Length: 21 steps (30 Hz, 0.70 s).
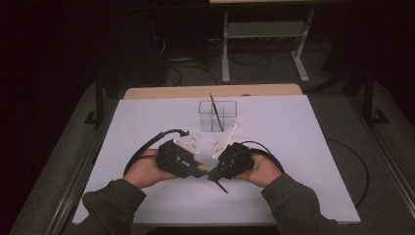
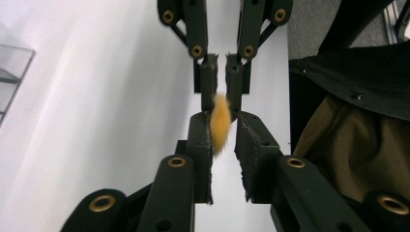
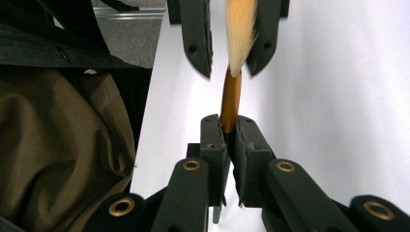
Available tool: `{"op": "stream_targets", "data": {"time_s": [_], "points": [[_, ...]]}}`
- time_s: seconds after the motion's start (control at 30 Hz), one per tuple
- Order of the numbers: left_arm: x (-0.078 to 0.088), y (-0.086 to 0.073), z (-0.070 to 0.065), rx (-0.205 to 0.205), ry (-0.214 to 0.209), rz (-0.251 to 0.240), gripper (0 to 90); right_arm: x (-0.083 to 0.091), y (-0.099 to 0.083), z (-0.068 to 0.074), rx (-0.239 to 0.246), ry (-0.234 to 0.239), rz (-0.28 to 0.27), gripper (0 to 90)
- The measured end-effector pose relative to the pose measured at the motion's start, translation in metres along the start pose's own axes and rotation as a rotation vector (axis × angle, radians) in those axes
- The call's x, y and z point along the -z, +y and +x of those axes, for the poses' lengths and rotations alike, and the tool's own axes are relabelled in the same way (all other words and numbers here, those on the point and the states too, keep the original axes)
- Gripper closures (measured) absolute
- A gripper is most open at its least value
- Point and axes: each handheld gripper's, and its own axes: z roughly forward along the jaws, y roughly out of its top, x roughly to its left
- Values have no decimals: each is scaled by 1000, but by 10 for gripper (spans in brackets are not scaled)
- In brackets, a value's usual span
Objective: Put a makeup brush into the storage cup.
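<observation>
Pointing bristles at left tool point(image 2: 223, 145), jaws parted, brush point(image 3: 232, 96) seemingly level, clamped in right tool point(image 3: 231, 140).

1. We see a table point(image 1: 303, 147) with a white top in the middle of the frame, and a strip of pale wood point(image 1: 210, 91) along its far edge.
2. Around it lies a grey carpet floor point(image 1: 274, 71), lit near the table and dark toward the upper corners.
3. At the top centre stands a light metal table frame point(image 1: 264, 36) with two splayed feet.
4. Dark cables point(image 1: 186, 68) lie on the floor at the upper middle, left of that frame.
5. Metal rails point(image 1: 73, 181) run along the table's left and right sides.
</observation>
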Motion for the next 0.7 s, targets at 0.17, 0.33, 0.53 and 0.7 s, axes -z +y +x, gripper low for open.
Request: {"op": "stream_targets", "data": {"time_s": [0.17, 0.33, 0.53, 0.7], "points": [[4, -10, 4, 38, 20, -20, 709, 7, -3, -1, -22, -7, -12, 826], [8, -21, 6, 71, 39, -37, 687, 14, -8, -4, -47, -19, -19, 826], [9, -31, 7, 96, 49, -52, 666, 23, -14, -8, -66, -35, -49, 827], [10, -38, 7, 107, 62, -67, 642, 28, -18, -11, -87, -42, -63, 826]]}}
